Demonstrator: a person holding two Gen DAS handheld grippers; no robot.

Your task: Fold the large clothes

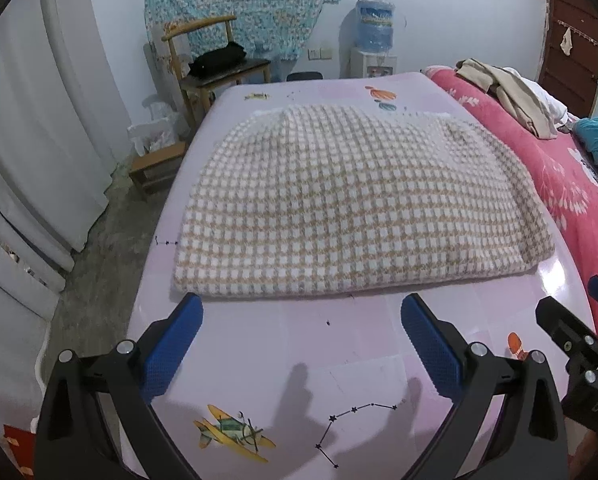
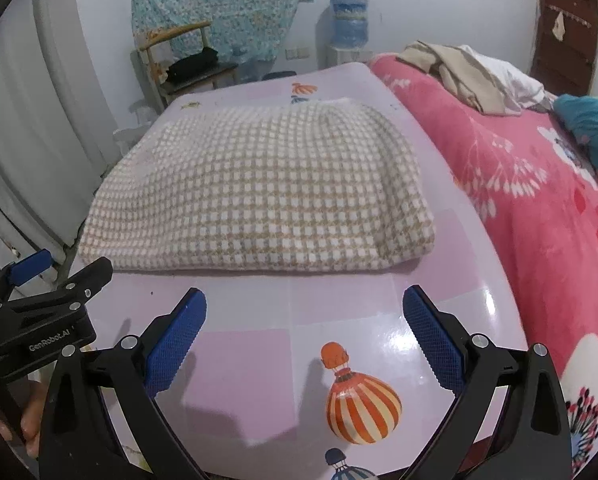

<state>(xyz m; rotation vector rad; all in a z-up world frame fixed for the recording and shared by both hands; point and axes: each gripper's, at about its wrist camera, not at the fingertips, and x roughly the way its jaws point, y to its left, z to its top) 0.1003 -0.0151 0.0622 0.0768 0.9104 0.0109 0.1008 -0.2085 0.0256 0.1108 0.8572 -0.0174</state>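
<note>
A beige-and-white checked knit garment point(image 1: 351, 200) lies folded into a flat rectangle on the lilac table point(image 1: 299, 356); it also shows in the right wrist view point(image 2: 259, 192). My left gripper point(image 1: 302, 312) is open and empty, hovering just short of the garment's near edge. My right gripper point(image 2: 305, 306) is open and empty, also just short of the near edge, toward the garment's right half. The right gripper also shows at the right edge of the left wrist view point(image 1: 579, 340), and the left gripper at the left edge of the right wrist view point(image 2: 47, 280).
A pink flowered bed point(image 2: 539, 208) with loose clothes point(image 2: 471, 72) runs along the table's right side. A wooden chair point(image 1: 215, 64) with a black item, a small stool point(image 1: 155, 164) and a water dispenser point(image 1: 373, 40) stand beyond the table. White curtains point(image 1: 39, 140) hang at the left.
</note>
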